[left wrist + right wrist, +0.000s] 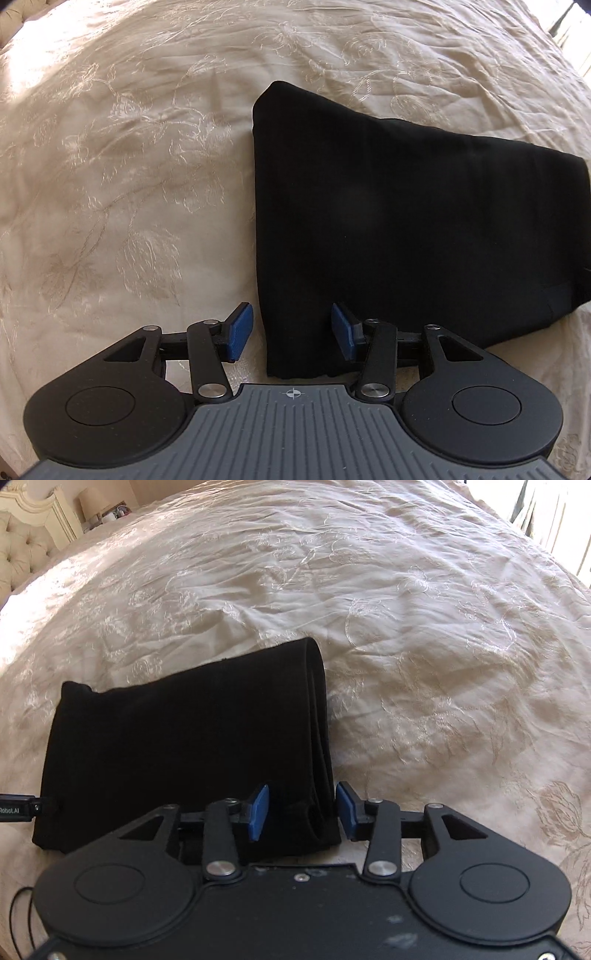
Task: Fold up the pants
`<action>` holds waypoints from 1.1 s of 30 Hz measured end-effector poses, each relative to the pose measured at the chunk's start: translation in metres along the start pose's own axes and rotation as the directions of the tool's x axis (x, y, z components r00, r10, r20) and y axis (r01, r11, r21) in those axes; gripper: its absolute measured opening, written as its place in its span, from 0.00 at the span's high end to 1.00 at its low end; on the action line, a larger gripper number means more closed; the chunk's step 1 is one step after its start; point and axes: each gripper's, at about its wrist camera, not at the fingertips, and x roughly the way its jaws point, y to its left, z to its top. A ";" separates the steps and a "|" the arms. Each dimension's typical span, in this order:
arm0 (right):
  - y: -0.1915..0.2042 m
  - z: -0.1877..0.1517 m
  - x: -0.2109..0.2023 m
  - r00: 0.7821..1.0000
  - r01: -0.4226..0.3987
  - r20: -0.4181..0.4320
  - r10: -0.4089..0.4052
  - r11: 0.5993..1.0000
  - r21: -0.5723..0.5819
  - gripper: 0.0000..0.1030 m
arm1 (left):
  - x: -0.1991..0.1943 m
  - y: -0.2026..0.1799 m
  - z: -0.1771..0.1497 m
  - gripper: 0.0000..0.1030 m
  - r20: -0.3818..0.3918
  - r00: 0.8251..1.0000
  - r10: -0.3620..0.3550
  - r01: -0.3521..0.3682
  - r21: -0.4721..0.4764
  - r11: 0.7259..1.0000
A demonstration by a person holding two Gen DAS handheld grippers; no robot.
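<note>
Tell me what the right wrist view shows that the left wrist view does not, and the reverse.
Only the right wrist view: a tufted headboard, a lamp, the stacked layers along the pants' folded edge, and the right gripper open astride that edge.
Only the left wrist view: the pants' opposite side edge and near corner, with the left gripper open astride that corner.
Both: the folded black pants lying on the cream embroidered bedspread.

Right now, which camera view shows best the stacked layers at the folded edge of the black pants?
The right wrist view: the layers curve along the pants' right side. The left wrist view shows only the flat black top.
</note>
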 end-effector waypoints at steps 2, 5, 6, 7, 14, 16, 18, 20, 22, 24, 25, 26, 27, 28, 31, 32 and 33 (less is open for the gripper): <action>0.000 -0.008 -0.001 1.000 0.005 -0.015 -0.005 1.000 -0.008 0.55 | -0.001 0.002 0.001 0.56 -0.005 1.000 -0.002 0.002 -0.020 1.000; -0.002 -0.015 -0.003 1.000 -0.004 -0.029 0.005 1.000 0.020 0.54 | -0.002 0.005 0.007 0.56 -0.023 1.000 -0.008 0.007 -0.047 0.999; -0.003 -0.015 -0.004 1.000 -0.004 -0.028 0.005 1.000 0.024 0.54 | -0.002 0.006 0.010 0.56 -0.030 1.000 -0.008 0.007 -0.052 0.999; -0.002 -0.014 -0.007 1.000 -0.005 -0.026 0.006 1.000 0.027 0.54 | -0.002 0.007 0.011 0.56 -0.036 0.999 -0.008 0.006 -0.054 0.999; -0.001 -0.004 -0.024 1.000 -0.014 0.020 0.013 0.999 0.036 0.54 | -0.001 0.005 0.016 0.56 -0.052 0.999 0.003 -0.005 -0.049 0.999; -0.003 0.000 -0.026 0.999 -0.017 0.030 0.016 0.999 0.046 0.54 | 0.000 0.005 0.017 0.56 -0.054 0.999 0.002 -0.004 -0.044 0.999; -0.004 0.007 -0.024 0.999 -0.014 0.034 0.012 0.998 0.054 0.53 | 0.000 0.004 0.019 0.55 -0.057 0.998 -0.001 -0.001 -0.041 0.999; -0.006 0.017 -0.017 1.000 -0.013 0.025 0.012 0.998 0.065 0.53 | 0.003 0.003 0.019 0.55 -0.059 0.998 -0.005 0.003 -0.038 0.999; -0.007 0.025 -0.008 1.000 -0.014 0.011 0.013 0.998 0.067 0.53 | 0.004 0.003 0.019 0.55 -0.062 0.998 -0.009 0.007 -0.033 0.999; -0.007 0.033 0.006 1.000 -0.007 -0.015 0.008 0.998 0.057 0.52 | 0.005 0.003 0.021 0.55 -0.064 0.998 -0.015 0.013 -0.027 1.000; -0.007 0.035 0.012 1.000 -0.005 -0.029 0.006 0.999 0.053 0.52 | 0.006 0.004 0.021 0.54 -0.063 0.998 -0.017 0.016 -0.023 1.000; -0.007 0.037 0.020 0.999 -0.006 -0.046 0.009 0.999 0.053 0.52 | 0.007 0.004 0.022 0.53 -0.064 0.998 -0.020 0.018 -0.020 1.000; -0.007 0.037 0.027 0.998 -0.015 -0.064 0.019 0.998 0.058 0.50 | 0.007 0.004 0.023 0.51 -0.064 0.998 -0.020 0.019 -0.017 1.000; -0.007 0.038 0.032 0.997 -0.028 -0.076 0.033 0.997 0.066 0.47 | 0.009 0.005 0.024 0.48 -0.063 0.998 -0.021 0.020 -0.014 1.000; -0.007 0.040 0.046 0.992 -0.062 -0.105 0.073 0.993 0.102 0.40 | 0.012 0.009 0.027 0.43 -0.064 0.998 -0.029 0.028 -0.008 1.000; -0.007 0.041 0.049 0.990 -0.066 -0.117 0.079 0.991 0.114 0.39 | 0.013 0.009 0.028 0.42 -0.064 0.997 -0.034 0.033 -0.009 0.999; -0.007 0.042 0.048 0.988 -0.069 -0.126 0.086 0.989 0.128 0.38 | 0.014 0.010 0.029 0.40 -0.065 0.997 -0.039 0.038 -0.011 0.999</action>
